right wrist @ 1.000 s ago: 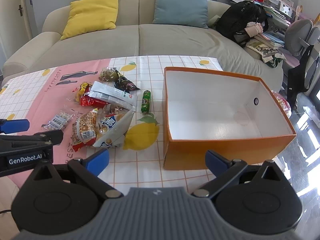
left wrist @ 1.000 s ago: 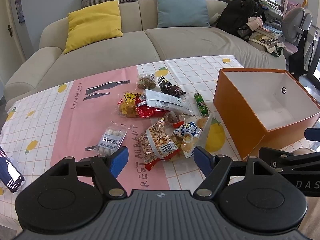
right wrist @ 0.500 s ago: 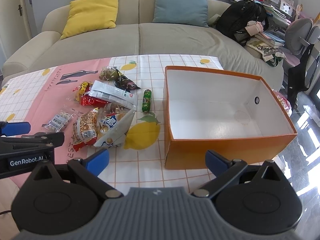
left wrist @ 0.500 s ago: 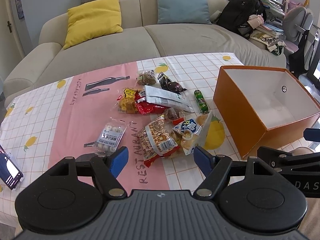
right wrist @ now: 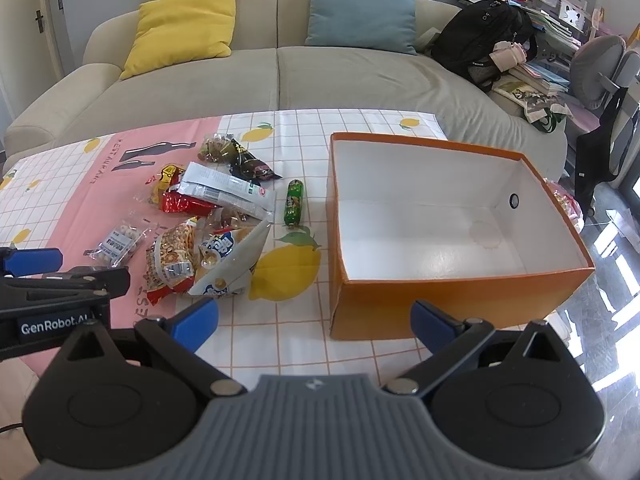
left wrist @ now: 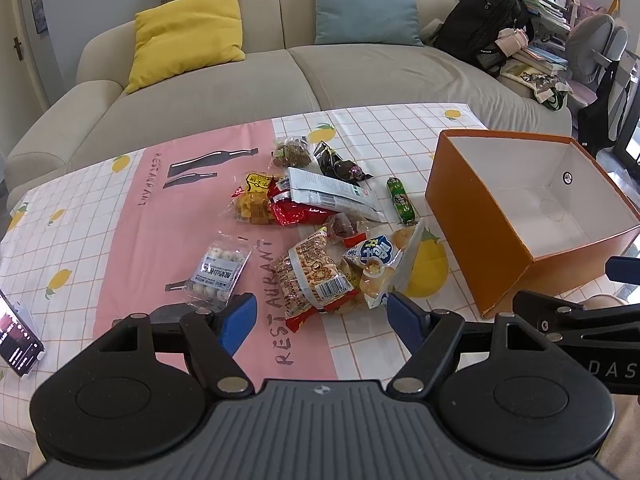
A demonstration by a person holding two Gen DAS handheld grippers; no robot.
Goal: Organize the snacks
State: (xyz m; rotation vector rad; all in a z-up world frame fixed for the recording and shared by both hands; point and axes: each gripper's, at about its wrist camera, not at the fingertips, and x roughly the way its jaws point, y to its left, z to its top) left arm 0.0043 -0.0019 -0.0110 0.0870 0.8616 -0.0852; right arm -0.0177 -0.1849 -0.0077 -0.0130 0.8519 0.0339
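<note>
left wrist view:
left gripper (left wrist: pixel 318 317): jaws wide apart, nothing between them, hovering above the near side of the snack heap
snack pile (left wrist: pixel 320 232): loose on the tablecloth (left wrist: pixel 80 240), centre of table, left of the box
peanut bag (left wrist: pixel 312 276): nearest the gripper, touching the blue-white chip bag (left wrist: pixel 378 260)
clear pack of white balls (left wrist: pixel 218 266): apart from the heap, just past the left fingertip
green sausage stick (left wrist: pixel 400 199): between heap and box
orange box (left wrist: pixel 480 224): right side, no snacks inside
phone (left wrist: pixel 16 334): far left table edge

right wrist view:
right gripper (right wrist: pixel 314 322): jaws spread, holding nothing, above bare cloth near the box's front corner
orange box (right wrist: pixel 460 294): straight ahead, white interior bare
snack pile (right wrist: pixel 208 220): left of box, well apart from these fingers
green sausage stick (right wrist: pixel 293 203): closest snack to box, not touching it
left gripper (right wrist: pixel 30 261): edge-on at far left
sofa (right wrist: pixel 280 76): behind table
</note>
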